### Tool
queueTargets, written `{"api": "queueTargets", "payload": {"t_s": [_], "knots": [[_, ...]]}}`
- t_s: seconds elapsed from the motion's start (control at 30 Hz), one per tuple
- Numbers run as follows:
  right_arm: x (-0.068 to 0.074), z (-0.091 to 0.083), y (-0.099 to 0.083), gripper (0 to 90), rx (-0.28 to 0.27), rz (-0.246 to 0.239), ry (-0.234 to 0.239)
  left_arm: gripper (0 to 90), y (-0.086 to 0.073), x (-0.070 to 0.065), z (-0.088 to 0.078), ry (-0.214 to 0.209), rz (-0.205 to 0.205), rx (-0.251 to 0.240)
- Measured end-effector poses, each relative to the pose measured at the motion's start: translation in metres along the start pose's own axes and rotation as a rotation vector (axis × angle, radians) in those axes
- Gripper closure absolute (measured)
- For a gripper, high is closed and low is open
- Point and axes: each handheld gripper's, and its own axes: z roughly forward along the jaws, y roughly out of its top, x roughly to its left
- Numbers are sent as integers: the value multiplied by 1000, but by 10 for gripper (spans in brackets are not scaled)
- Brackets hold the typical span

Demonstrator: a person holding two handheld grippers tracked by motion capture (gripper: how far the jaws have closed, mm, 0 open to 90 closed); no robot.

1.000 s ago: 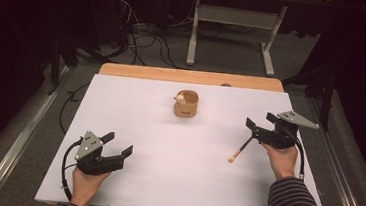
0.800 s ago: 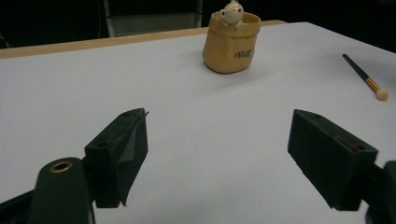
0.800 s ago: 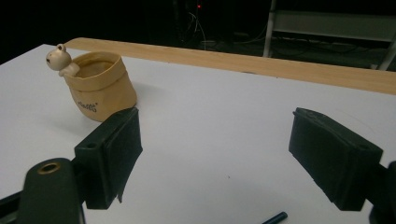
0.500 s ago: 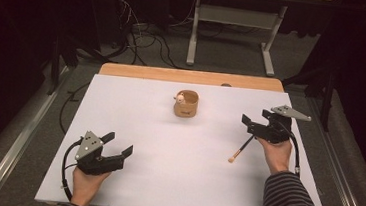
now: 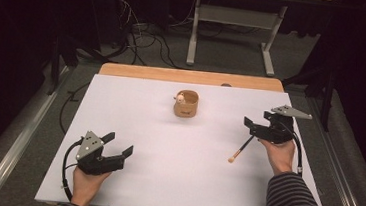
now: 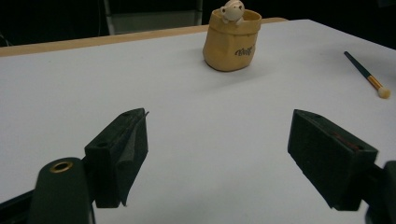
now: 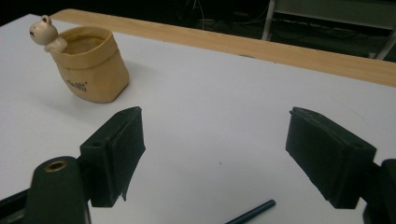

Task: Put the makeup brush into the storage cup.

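Dark-handled and slim, the brush (image 5: 241, 149) lies on the table (image 5: 135, 109) at the right, just near of the right gripper (image 5: 254, 128), whose jaws stand spread. It looks light, stiff and prone to rolling; mid-handle seems the best hold. Left gripper (image 5: 117, 145) likewise spread.

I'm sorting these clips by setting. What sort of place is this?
Probably a lab or workshop rigged for recording: a bare white table, loose cables on the grey floor behind it, and another desk's metal legs against dark surroundings.
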Motion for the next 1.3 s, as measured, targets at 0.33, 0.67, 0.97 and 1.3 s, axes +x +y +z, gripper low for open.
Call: {"api": "queueTargets", "payload": {"t_s": [0.33,0.67,0.97,1.3], "knots": [[4,-4,8,219,77,-68,20,211,0,1,0,1,-10,-1],[9,-1,14,212,229,-158,68,214,0,0,-1,-6,-4,-8],[12,-2,20,216,310,-224,102,218,0,-1,-1,-13,0,-13],[17,0,22,234,362,-284,125,225,1,-1,-2,-21,11,-18]]}}
